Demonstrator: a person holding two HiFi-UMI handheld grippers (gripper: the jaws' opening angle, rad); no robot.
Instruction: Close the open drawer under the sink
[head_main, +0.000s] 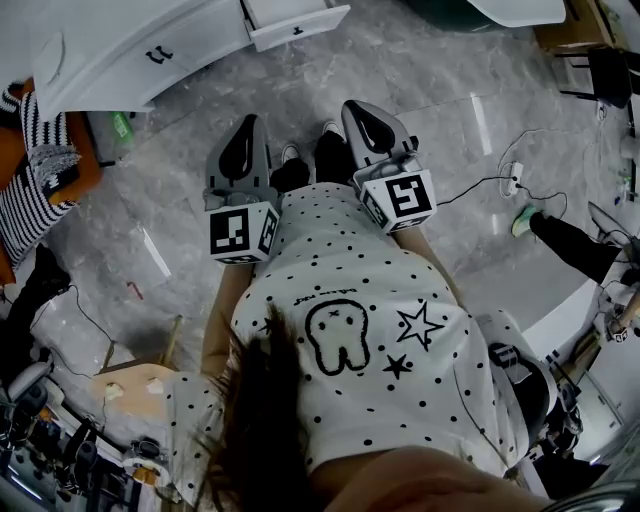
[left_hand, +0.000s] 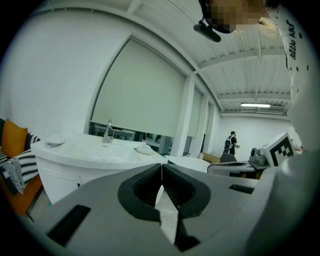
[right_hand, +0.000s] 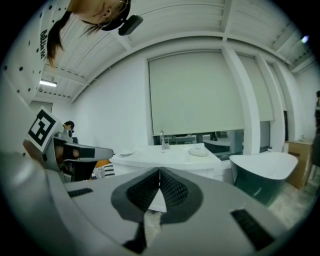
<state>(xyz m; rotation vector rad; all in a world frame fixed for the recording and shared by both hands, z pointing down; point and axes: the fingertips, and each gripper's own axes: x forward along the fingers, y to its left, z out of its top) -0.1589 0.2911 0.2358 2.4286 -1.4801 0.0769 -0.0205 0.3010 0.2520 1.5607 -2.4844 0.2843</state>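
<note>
Left gripper (head_main: 249, 124) and right gripper (head_main: 359, 108), both clenched on nothing, side by side and well short of the sink cabinet (head_main: 120, 55). Beyond their tips, the open drawer (head_main: 296, 20) juts from the cabinet's end nearer the right gripper. Advised: approach squarely, set the closed tips against the drawer front's middle, and push straight toward the cabinet. An off-centre push could skew the drawer.

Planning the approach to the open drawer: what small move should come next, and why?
Probably a step toward the sink cabinet. In the head view its open drawer juts out well beyond the left gripper and right gripper. Both are shut and empty, and neither reaches the drawer front yet.
</note>
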